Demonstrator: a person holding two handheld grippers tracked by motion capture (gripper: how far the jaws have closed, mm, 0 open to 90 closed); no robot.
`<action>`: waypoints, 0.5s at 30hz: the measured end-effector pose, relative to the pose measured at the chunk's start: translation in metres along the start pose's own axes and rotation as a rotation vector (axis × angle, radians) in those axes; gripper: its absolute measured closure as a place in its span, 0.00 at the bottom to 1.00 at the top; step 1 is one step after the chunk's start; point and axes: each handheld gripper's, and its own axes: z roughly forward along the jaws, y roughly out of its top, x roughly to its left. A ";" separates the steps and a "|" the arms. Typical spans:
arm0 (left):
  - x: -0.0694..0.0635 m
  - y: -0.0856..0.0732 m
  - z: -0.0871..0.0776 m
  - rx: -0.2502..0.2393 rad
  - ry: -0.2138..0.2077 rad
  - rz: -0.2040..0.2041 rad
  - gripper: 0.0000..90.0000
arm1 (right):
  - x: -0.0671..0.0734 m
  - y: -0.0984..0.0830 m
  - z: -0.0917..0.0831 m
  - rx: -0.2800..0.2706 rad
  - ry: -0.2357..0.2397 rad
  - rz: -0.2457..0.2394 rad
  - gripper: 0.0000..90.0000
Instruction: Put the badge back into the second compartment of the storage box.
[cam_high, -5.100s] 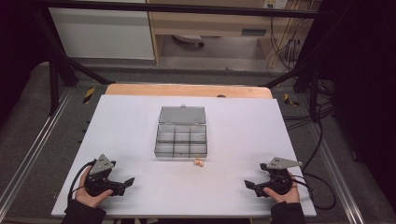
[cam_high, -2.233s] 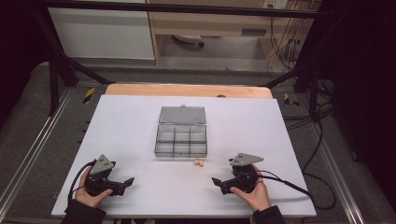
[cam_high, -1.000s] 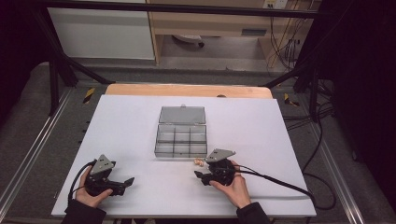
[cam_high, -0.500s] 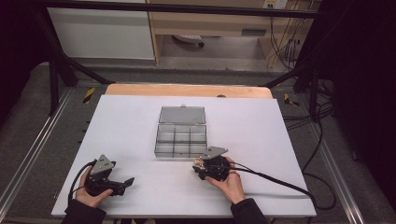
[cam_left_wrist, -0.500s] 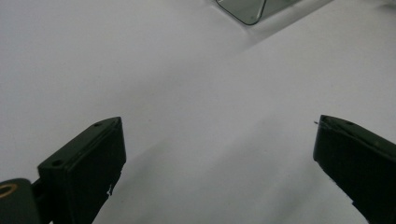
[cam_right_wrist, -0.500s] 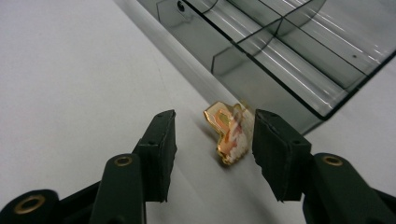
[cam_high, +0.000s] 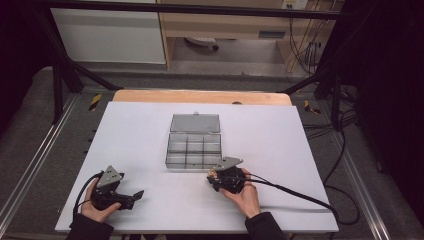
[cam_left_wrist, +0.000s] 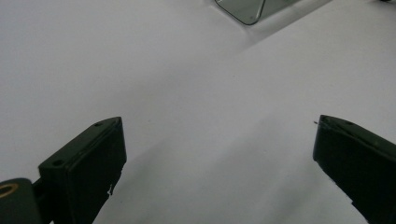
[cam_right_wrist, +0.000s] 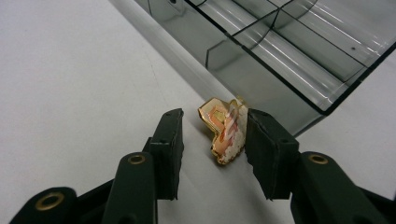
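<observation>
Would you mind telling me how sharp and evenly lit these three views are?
High view: white table bright, surroundings dark, detail soft. Left gripper view: left tongs blurred, over plain white. Right gripper view: gold piece fairly sharp, glare streaks on the clear box, right tongs slightly soft.

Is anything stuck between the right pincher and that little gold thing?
No. The gold piece already lies between the right gripper's jaws, which have just been closing. One jaw touches it; a bare gap remains at the other. The clear box stands just behind.

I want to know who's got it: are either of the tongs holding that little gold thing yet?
Not yet. The small gold-and-pink trinket sits between the closing right tongs, one side still apart.
</observation>
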 end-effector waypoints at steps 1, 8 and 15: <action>0.000 0.000 0.000 0.000 0.001 0.000 0.03 | 0.000 0.000 0.000 -0.001 0.000 0.000 0.64; 0.000 0.000 0.000 0.000 0.000 0.001 0.03 | 0.000 0.000 0.000 -0.004 0.005 0.019 0.72; 0.000 0.000 0.000 0.000 0.000 0.002 0.03 | 0.000 0.000 -0.001 0.005 0.001 0.029 0.79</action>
